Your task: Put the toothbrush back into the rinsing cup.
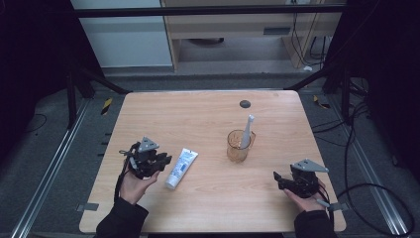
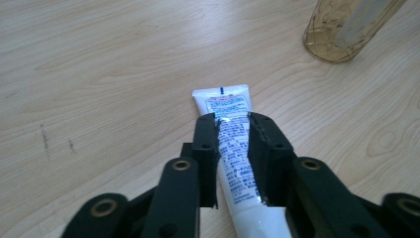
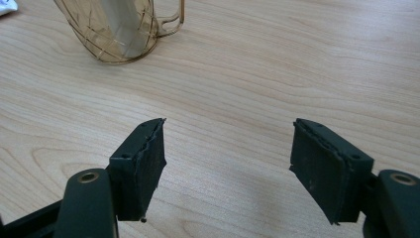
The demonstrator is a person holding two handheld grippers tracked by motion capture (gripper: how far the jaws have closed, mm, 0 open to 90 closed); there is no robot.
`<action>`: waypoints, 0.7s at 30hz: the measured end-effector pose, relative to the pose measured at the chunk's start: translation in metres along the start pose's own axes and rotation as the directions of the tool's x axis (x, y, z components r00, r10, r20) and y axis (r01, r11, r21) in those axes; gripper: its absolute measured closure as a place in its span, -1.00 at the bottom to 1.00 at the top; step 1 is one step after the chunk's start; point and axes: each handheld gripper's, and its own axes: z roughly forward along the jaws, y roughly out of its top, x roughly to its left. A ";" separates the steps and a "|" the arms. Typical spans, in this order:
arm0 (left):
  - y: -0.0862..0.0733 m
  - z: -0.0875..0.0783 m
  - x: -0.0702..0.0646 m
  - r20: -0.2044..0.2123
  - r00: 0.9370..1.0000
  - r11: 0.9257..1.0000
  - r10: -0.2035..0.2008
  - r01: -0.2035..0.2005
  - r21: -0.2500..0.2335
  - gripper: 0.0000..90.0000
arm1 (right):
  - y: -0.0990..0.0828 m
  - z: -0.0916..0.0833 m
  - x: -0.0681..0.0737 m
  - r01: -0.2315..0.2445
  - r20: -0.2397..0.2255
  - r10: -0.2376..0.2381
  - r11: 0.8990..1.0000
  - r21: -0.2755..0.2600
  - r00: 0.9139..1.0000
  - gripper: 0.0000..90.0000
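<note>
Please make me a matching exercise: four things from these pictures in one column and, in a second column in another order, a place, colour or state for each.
Things:
1. toothpaste tube
2. toothbrush
3. cup
4. right hand-held gripper

Descriptions:
A. stands leaning inside the cup
B. open, with nothing between the jaws
C. lies flat on the table
D. see-through amber, with a handle

Pairs: 1-C, 2-A, 3-D, 4-B
</note>
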 end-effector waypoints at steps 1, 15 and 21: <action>0.000 0.001 0.001 -0.003 1.000 1.000 -0.005 0.005 0.003 0.48 | 0.000 0.000 0.000 0.002 0.001 -0.002 1.000 0.000 1.000 -0.34; 0.007 0.021 0.003 -0.032 0.999 0.994 0.006 -0.003 0.109 -0.13 | 0.001 0.003 0.001 0.007 -0.001 -0.007 1.000 0.008 1.000 -0.35; 0.012 0.034 -0.003 -0.028 0.999 0.989 0.029 -0.025 0.143 -0.25 | 0.001 0.005 0.000 0.009 -0.002 -0.009 1.000 0.013 1.000 -0.35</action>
